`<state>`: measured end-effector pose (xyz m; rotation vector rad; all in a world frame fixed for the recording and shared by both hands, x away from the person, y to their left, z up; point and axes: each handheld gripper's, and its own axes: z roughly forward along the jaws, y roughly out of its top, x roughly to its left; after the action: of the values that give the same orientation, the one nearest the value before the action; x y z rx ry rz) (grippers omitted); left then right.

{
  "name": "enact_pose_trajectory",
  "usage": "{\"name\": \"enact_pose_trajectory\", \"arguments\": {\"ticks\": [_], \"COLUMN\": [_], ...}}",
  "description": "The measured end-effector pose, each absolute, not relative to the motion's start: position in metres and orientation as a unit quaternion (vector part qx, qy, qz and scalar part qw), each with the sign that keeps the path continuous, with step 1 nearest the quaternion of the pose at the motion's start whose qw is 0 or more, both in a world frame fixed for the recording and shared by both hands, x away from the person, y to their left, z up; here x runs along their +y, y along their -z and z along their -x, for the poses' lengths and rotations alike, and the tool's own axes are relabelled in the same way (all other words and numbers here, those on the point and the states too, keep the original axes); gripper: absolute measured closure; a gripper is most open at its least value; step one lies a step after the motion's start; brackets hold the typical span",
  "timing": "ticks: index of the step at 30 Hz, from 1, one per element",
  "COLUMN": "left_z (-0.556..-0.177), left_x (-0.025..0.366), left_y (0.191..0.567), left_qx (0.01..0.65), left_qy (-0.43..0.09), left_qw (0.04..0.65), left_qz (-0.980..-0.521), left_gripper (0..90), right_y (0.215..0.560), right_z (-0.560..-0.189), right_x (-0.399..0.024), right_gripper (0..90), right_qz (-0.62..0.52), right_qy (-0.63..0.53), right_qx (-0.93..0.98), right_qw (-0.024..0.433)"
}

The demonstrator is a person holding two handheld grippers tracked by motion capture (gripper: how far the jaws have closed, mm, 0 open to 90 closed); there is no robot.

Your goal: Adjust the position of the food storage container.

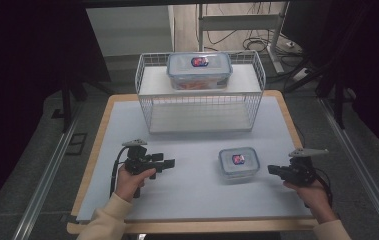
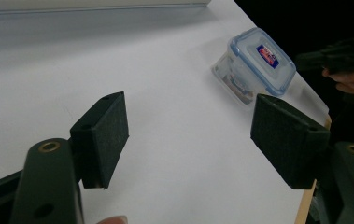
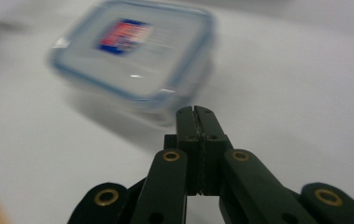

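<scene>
A small clear food box [image 1: 238, 163] with a blue-rimmed lid and a red-blue label sits on the white mat, front right. My right gripper [image 1: 273, 170] is just right of it, jaws pressed together with nothing between them; in the right gripper view the box [image 3: 135, 56] lies blurred just beyond the shut gripper [image 3: 196, 112]. My left gripper [image 1: 169, 163] rests at front left, pointing right, and stands open. In the left gripper view its gripper [image 2: 191, 135] has wide-apart pads, and the box [image 2: 255, 64] lies farther off.
A white wire shelf basket [image 1: 200, 107] stands at the back of the mat, with a larger lidded box [image 1: 199, 70] of orange contents on its top shelf. The wooden table edge [image 1: 192, 226] frames the mat. Metal rails run along both sides.
</scene>
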<state>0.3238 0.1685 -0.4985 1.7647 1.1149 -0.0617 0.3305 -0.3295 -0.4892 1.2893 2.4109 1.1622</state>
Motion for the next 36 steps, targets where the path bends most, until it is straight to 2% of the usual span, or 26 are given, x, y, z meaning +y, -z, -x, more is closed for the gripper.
{"name": "enact_pose_trajectory", "arguments": {"ticks": [7,18,36], "left_z": [-0.324,-0.324,-0.325], "left_x": [0.169,0.171,0.178], "left_y": [0.500,0.500,0.501], "left_qx": [0.463,0.467,0.473], "left_qy": [0.024,0.024,0.020], "left_qw": [0.498,0.501,0.500], "left_qz": [-0.732,-0.729,-0.725], "left_gripper": [27.3,27.3,27.3], "right_y": [0.506,0.505,0.510], "right_z": [-0.356,-0.357,-0.364], "right_x": [-0.311,-0.288,-0.223], "right_gripper": [89.6,89.6,89.6], "right_qz": [-0.434,-0.415,-0.376], "right_qy": [-0.363,-0.364,-0.374], "right_qx": [0.821,0.831,0.846], "right_qw": [0.075,0.068,0.052]}}
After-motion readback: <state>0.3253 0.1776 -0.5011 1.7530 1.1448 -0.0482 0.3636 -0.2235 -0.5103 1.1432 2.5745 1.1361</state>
